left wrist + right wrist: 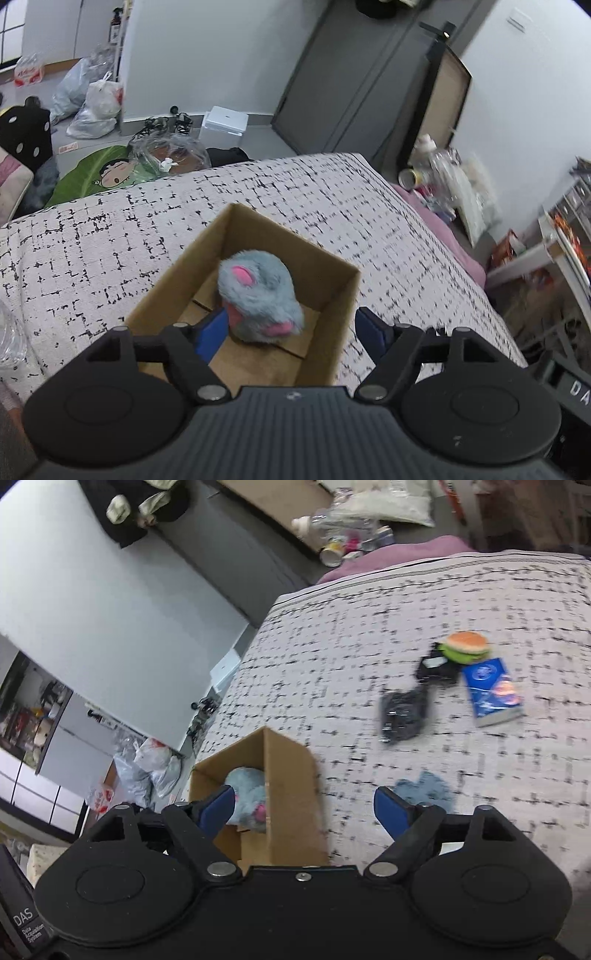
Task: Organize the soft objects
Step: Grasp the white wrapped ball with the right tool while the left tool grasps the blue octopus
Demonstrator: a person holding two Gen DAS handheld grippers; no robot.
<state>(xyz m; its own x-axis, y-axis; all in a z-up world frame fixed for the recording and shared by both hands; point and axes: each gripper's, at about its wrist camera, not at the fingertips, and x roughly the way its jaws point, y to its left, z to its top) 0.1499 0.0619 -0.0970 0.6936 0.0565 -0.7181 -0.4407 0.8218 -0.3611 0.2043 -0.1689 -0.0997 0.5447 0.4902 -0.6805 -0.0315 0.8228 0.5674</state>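
Observation:
An open cardboard box (332, 295) stands on the patterned bedspread (110, 236). A fluffy blue-grey plush with pink ears (258, 295) lies inside it. My left gripper (295, 325) is open above the box, the plush between its blue pads, not gripped. The box (288, 775) and plush (247, 794) also show in the right wrist view. My right gripper (304, 805) is open and empty over the box's right wall. A blue fuzzy cloth (428, 790) lies just beyond its right finger. A burger plush (465, 646) lies farther off.
A blue book (491, 690), a black pouch (402, 712) and a black item (436, 668) lie on the bed near the burger. The bed edge drops to a cluttered floor with plastic bags (92, 99) and bottles (436, 166).

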